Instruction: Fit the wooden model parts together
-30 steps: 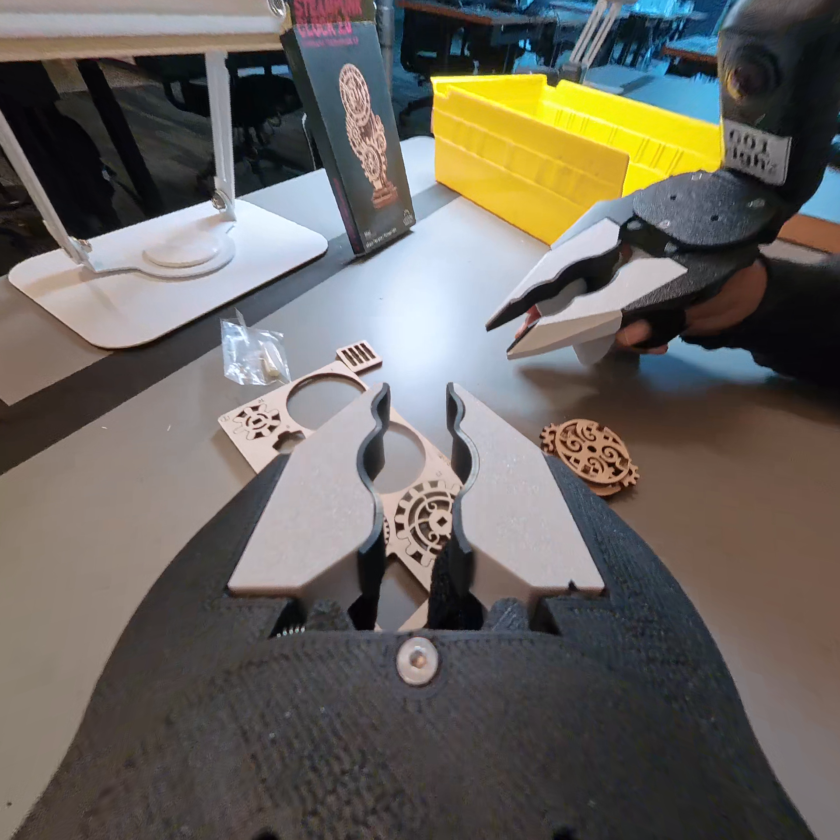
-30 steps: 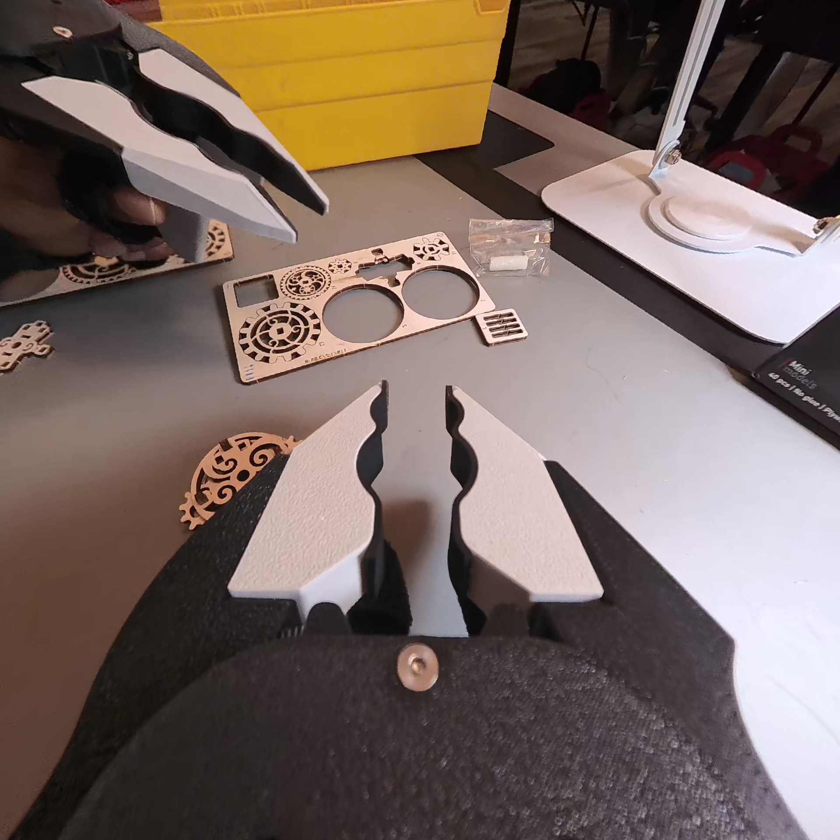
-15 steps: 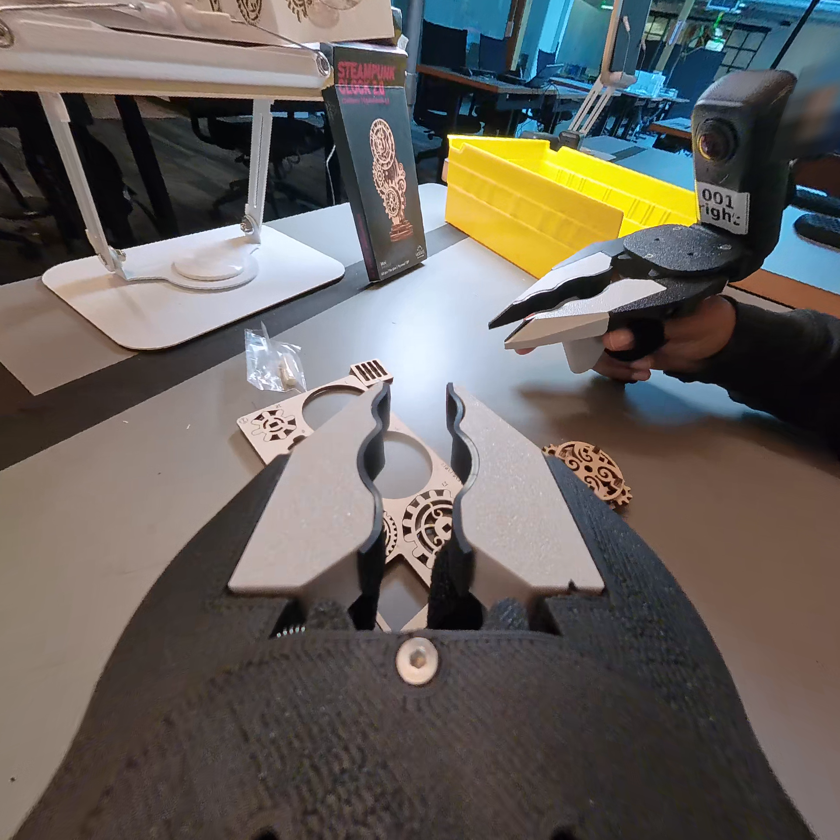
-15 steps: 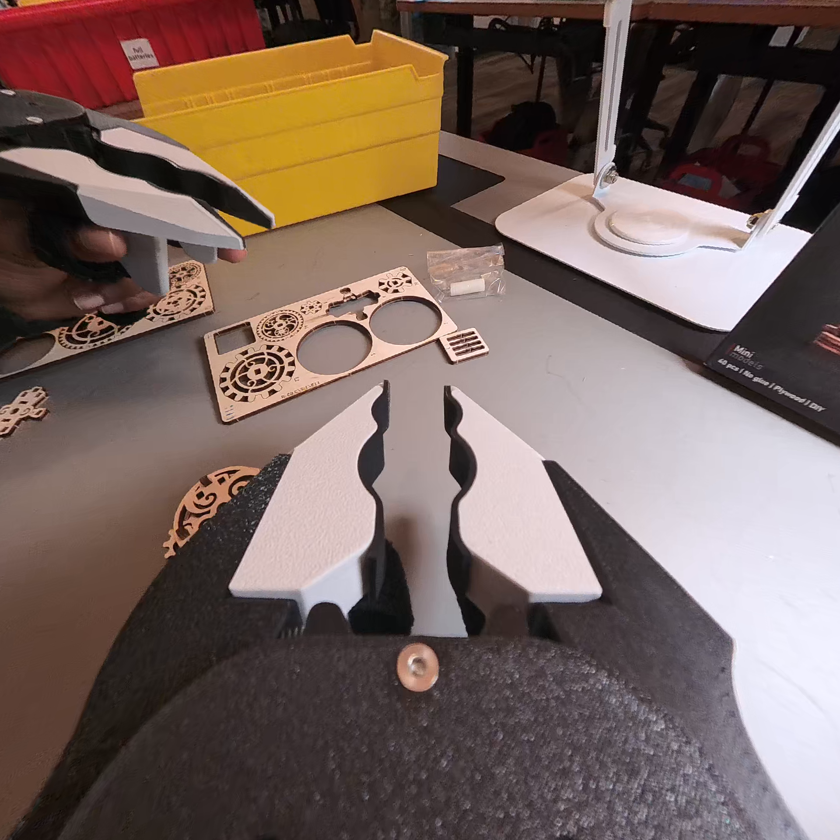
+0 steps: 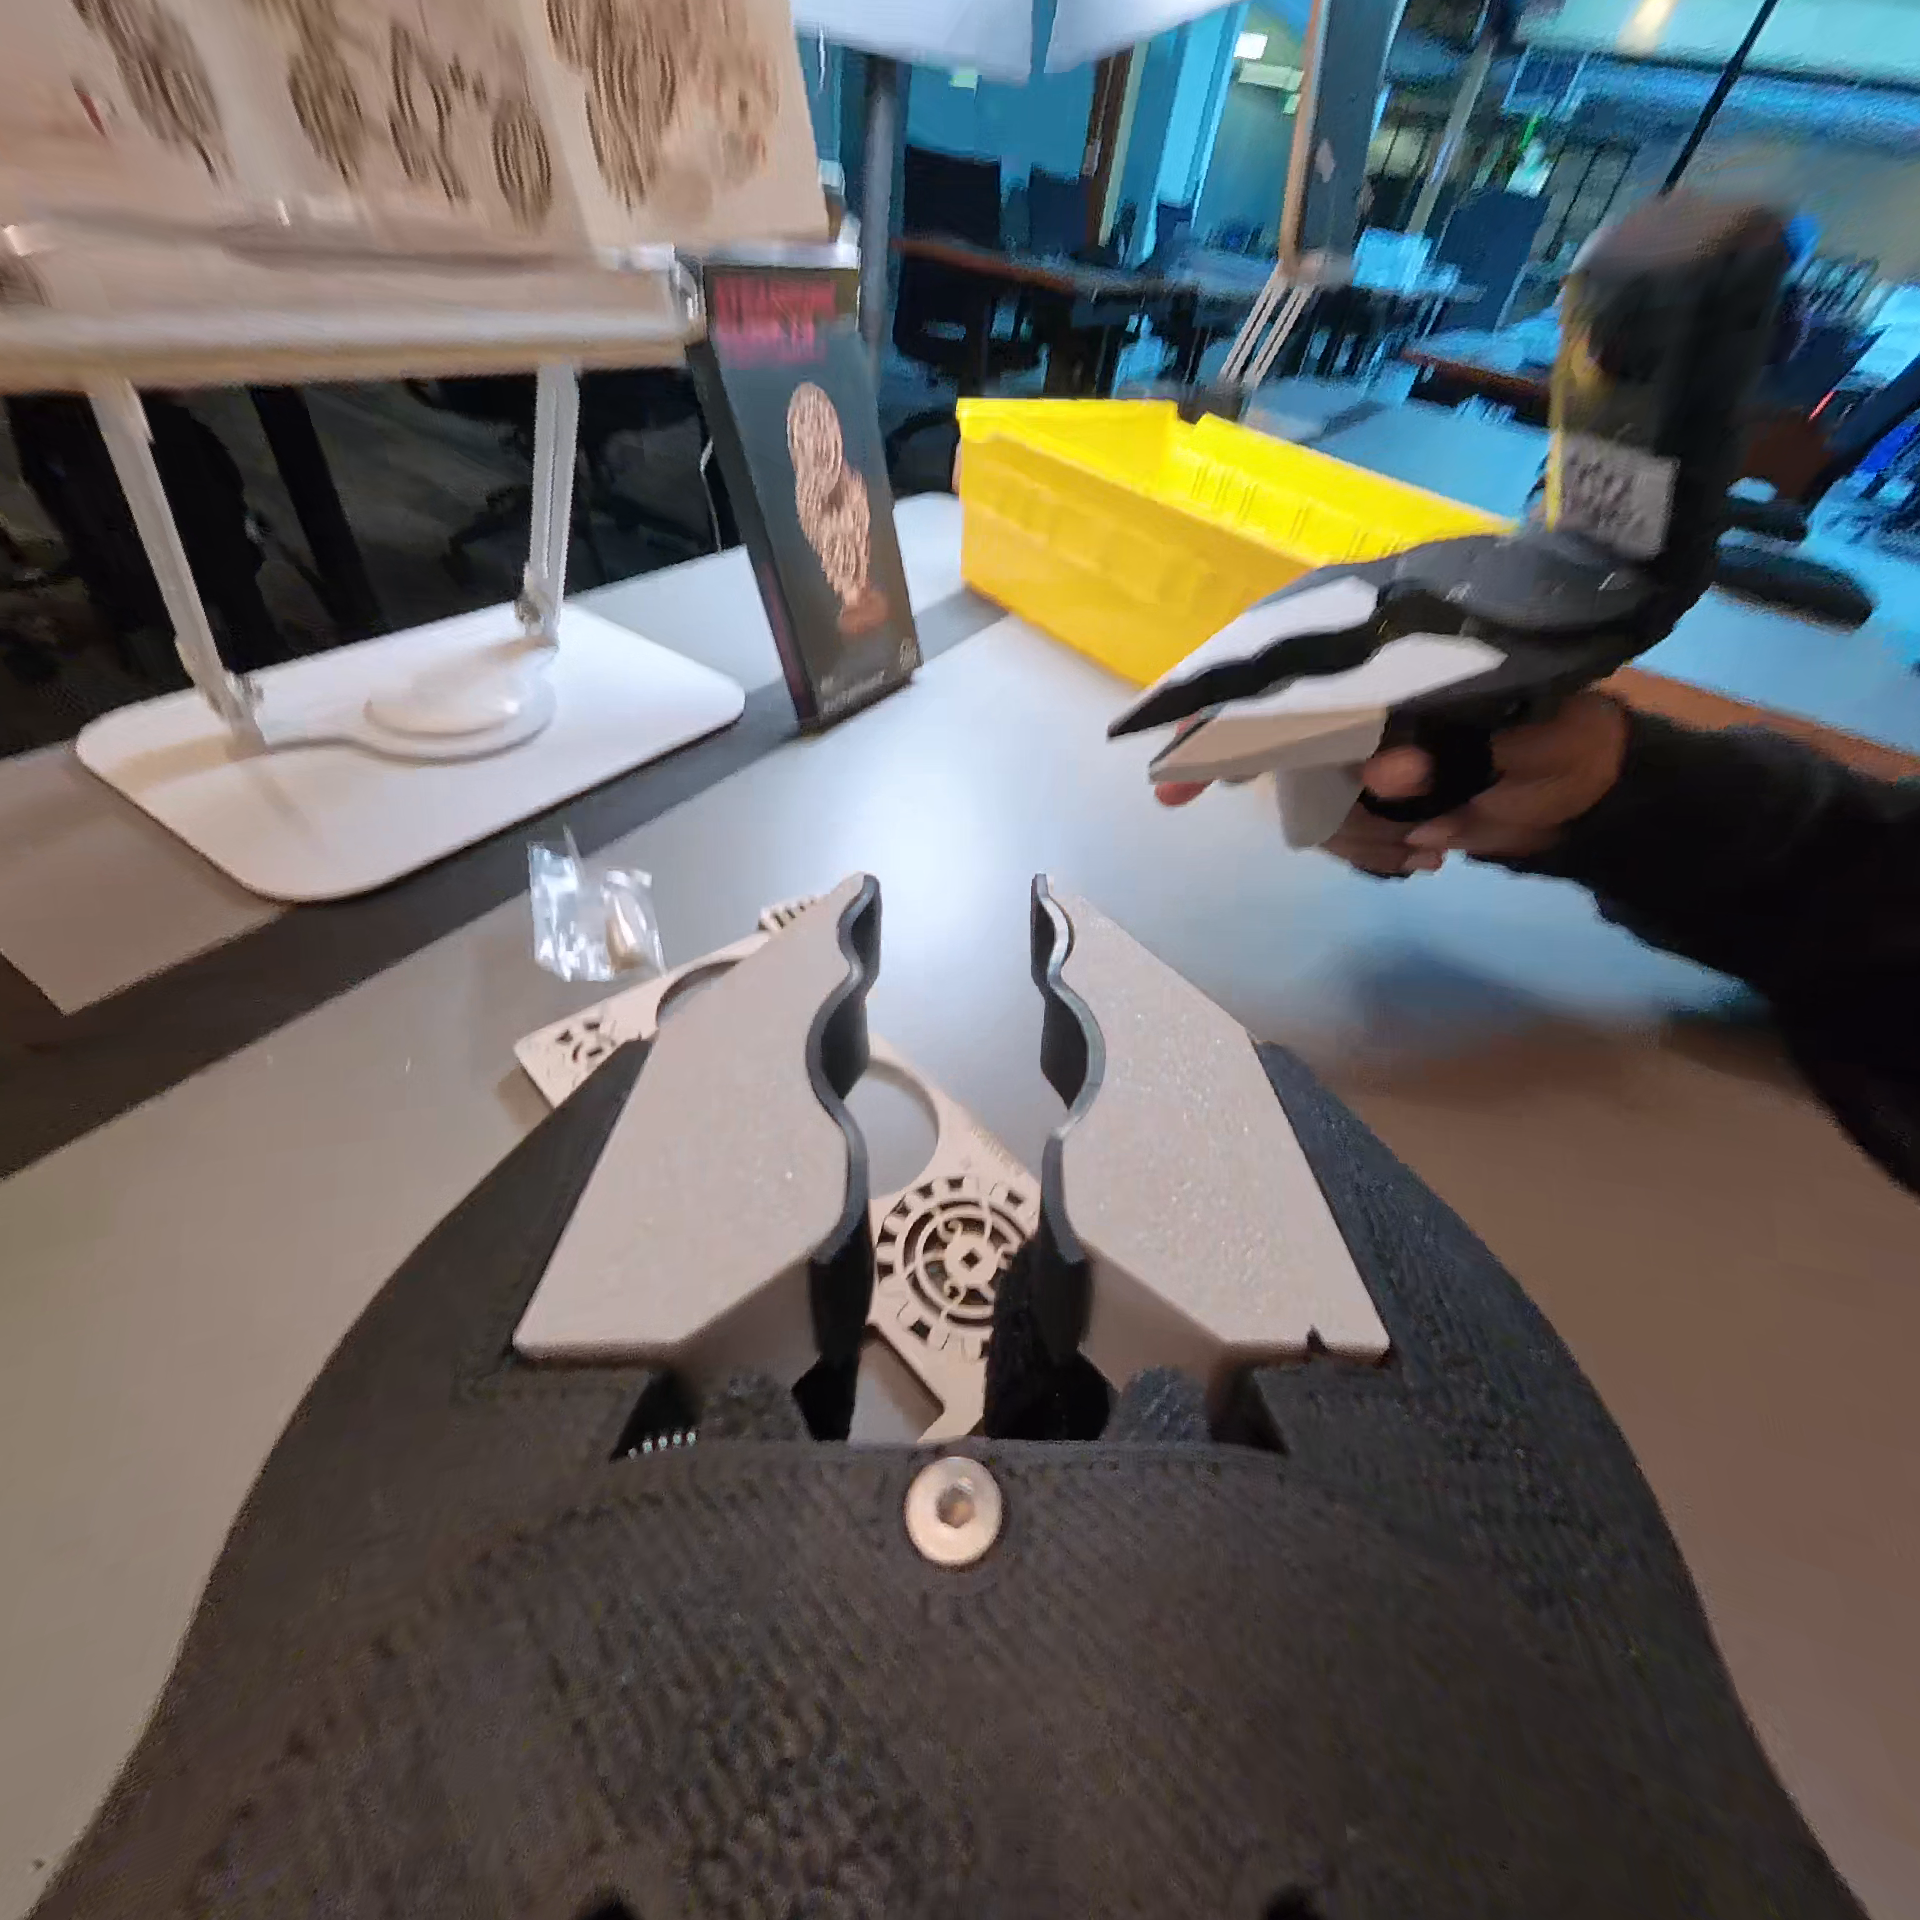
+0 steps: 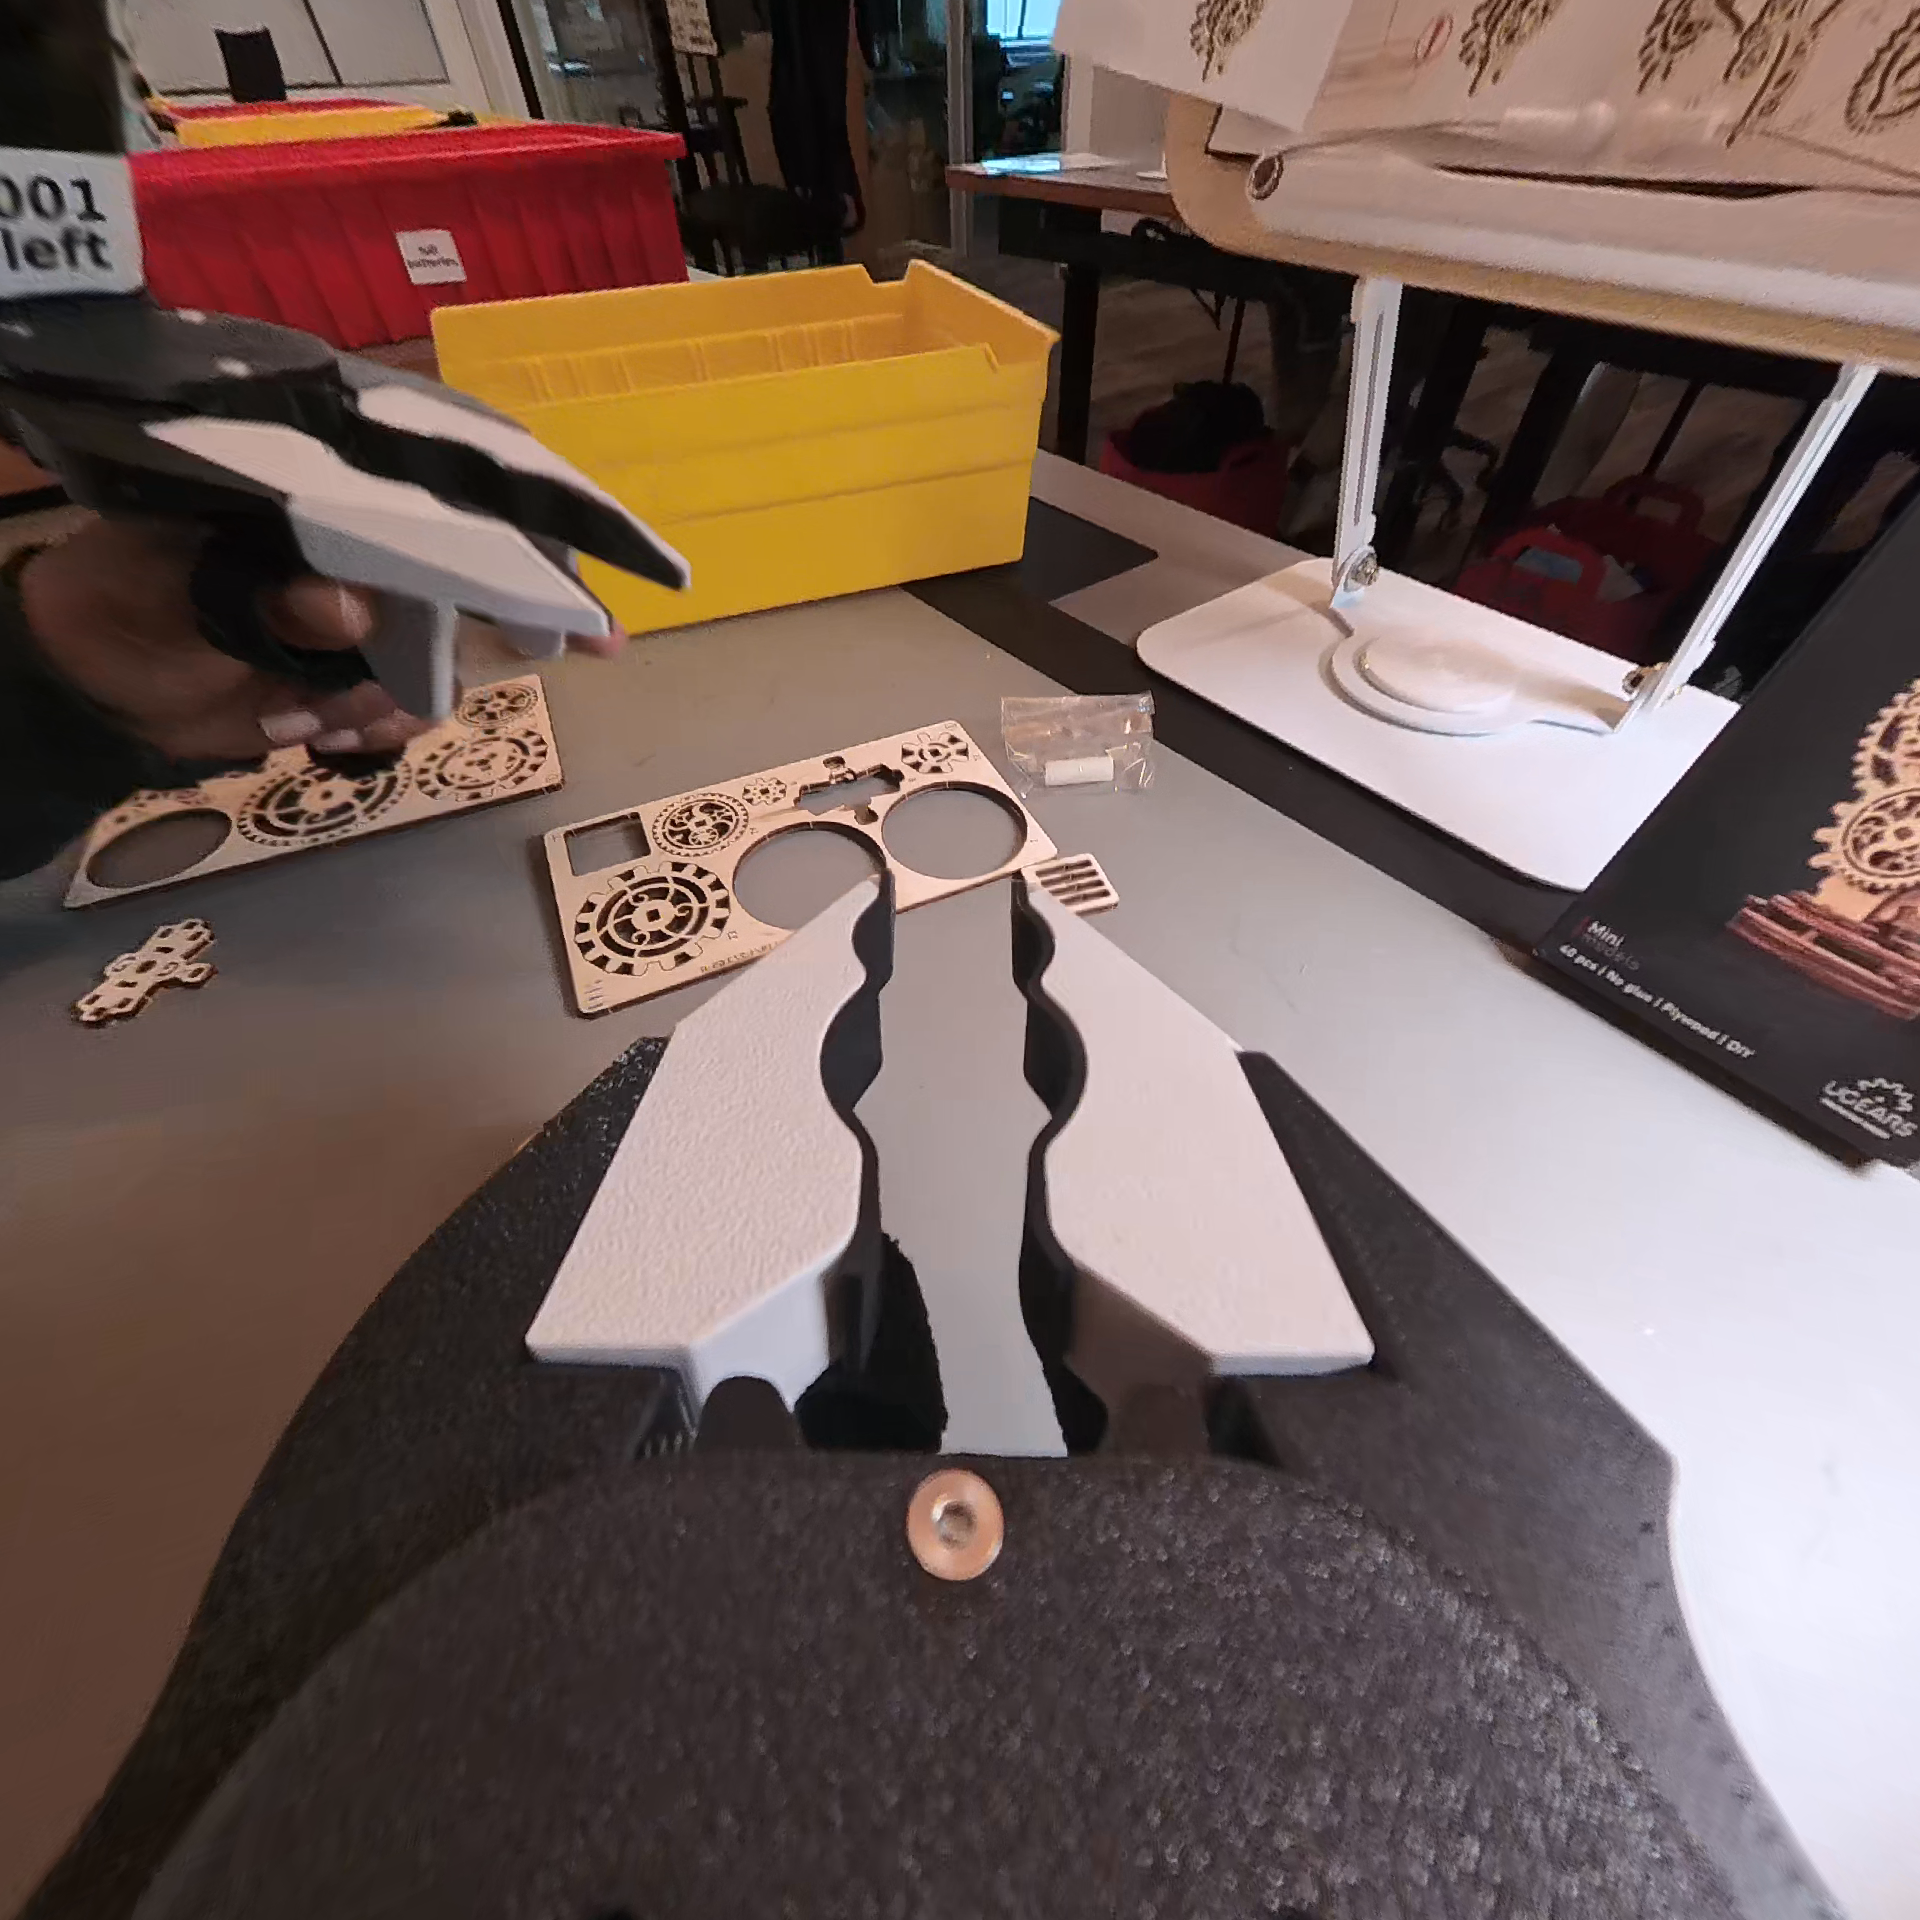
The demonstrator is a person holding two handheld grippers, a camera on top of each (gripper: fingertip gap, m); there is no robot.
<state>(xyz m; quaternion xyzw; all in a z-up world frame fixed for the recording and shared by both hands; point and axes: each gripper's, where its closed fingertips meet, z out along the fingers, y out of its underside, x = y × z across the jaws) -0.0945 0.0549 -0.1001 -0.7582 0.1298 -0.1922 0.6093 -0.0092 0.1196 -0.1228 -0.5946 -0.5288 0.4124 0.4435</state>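
A wooden parts sheet (image 6: 644, 925) with gear cut-outs and two round holes lies flat on the grey table; it also shows between my left fingers in the left wrist view (image 5: 956, 1257). A second sheet (image 6: 312, 790) lies farther left under the hand that holds my left gripper. A small cross-shaped wooden piece (image 6: 145, 971) and a small grille piece (image 6: 1075, 883) lie loose. My left gripper (image 5: 954, 904) is open and empty above the first sheet. My right gripper (image 6: 951, 894) is open and empty, held above the table near that sheet.
A yellow bin (image 6: 748, 447) stands at the back, with a red bin (image 6: 416, 229) behind it. A white stand base (image 6: 1434, 727) carries a raised instruction sheet. A dark model box (image 6: 1766, 935) and a small plastic bag (image 6: 1075, 743) are to the right. The grippers' ends are close to 12 cm from one another. The small cross-shaped wooden piece (image 6: 145, 971) lies around 20 cm away from my left fingertips.
Both grippers have risen and tilted up, so more of the room shows. The round wooden gear piece near the right gripper has dropped out of view. Both stay open.
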